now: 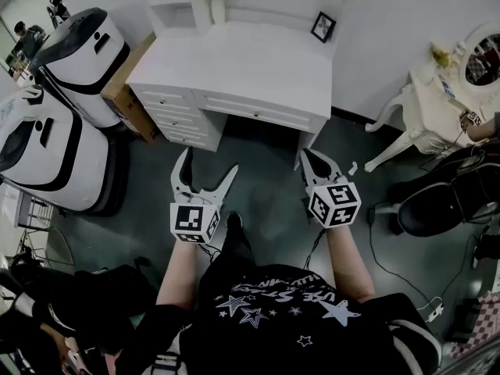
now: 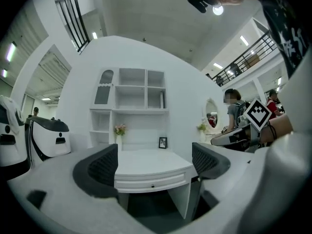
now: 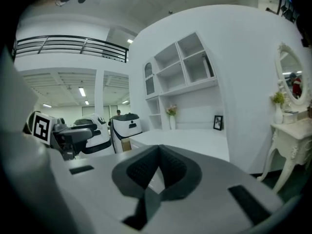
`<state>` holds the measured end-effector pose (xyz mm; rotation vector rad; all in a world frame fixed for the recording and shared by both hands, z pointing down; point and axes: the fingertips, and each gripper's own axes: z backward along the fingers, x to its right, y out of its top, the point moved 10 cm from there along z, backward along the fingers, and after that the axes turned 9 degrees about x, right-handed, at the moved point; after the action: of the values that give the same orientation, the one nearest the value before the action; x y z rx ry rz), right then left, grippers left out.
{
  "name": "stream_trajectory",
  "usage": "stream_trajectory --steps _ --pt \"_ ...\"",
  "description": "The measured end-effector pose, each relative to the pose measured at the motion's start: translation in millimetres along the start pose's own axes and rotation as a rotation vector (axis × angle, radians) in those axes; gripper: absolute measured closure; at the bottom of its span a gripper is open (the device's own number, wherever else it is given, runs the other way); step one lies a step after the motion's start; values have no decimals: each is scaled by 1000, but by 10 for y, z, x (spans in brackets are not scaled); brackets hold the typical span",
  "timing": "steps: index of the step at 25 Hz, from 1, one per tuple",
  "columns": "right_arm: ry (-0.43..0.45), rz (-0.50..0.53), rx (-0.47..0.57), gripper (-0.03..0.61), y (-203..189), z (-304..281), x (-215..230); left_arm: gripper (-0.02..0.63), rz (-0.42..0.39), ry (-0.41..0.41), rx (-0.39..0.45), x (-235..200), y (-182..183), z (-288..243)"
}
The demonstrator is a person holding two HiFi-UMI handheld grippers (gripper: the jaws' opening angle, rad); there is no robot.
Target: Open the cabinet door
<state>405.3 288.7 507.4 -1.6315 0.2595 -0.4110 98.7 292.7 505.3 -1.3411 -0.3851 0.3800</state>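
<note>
Two grippers hang well short of the white desk (image 1: 234, 61): left gripper (image 1: 209, 162) jaws wide apart, empty; right gripper (image 1: 307, 156) jaws together, empty. Approach step, apparently. The likely cabinet door (image 2: 103, 87), upper-left shelving, looks closed; next move calls for reaching its edge.

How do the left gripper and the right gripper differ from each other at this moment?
The left gripper has its jaws wide apart; the right gripper has them together. The left gripper faces the white desk squarely; the right gripper faces it at an angle. Both hold nothing.
</note>
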Motion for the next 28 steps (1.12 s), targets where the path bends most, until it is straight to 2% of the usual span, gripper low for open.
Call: stream_trajectory --steps 7,14,20,28 --pt "41 11 -25 572 92 -1462 -34 138 21 90 -29 -1149 -238 -635" --pt "35 30 -14 572 384 -2596 -48 137 13 118 0 -2157 -156 -1219" --pt "43 30 -30 572 434 -3219 -60 137 -11 103 2 -2729 -158 -1622" --pt "41 20 -14 572 471 -4109 220 133 -39 98 37 -3307 -110 -2271"
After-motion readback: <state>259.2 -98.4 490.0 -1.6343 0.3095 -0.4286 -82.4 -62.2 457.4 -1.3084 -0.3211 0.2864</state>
